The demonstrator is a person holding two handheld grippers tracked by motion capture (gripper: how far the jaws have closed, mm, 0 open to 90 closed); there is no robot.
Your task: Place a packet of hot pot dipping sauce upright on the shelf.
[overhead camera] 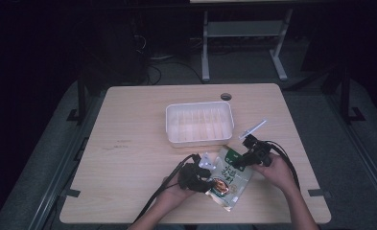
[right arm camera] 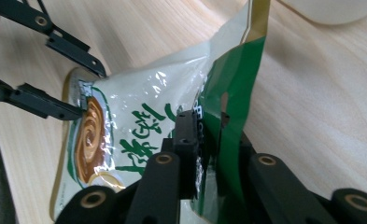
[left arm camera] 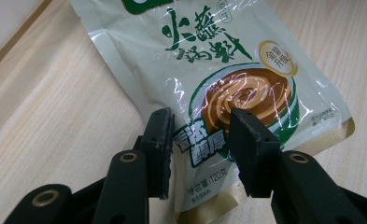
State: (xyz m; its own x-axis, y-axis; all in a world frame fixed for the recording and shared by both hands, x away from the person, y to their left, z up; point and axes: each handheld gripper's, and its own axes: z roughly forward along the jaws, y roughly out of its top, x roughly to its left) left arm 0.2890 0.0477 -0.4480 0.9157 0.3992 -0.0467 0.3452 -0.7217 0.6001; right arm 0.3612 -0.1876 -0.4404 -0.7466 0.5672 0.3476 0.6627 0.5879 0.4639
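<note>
High view: the left gripper (overhead camera: 201, 173) is seen clamped on the bottom edge of the sauce pouch (overhead camera: 230, 178), which is held just above the wooden table (overhead camera: 128, 158) near its front edge. The right gripper (overhead camera: 247, 155) is closed on the pouch's green top strip. Judged unopened; the white plastic tray (overhead camera: 199, 123) beyond stands unfilled, so opening and placing remain.
</note>
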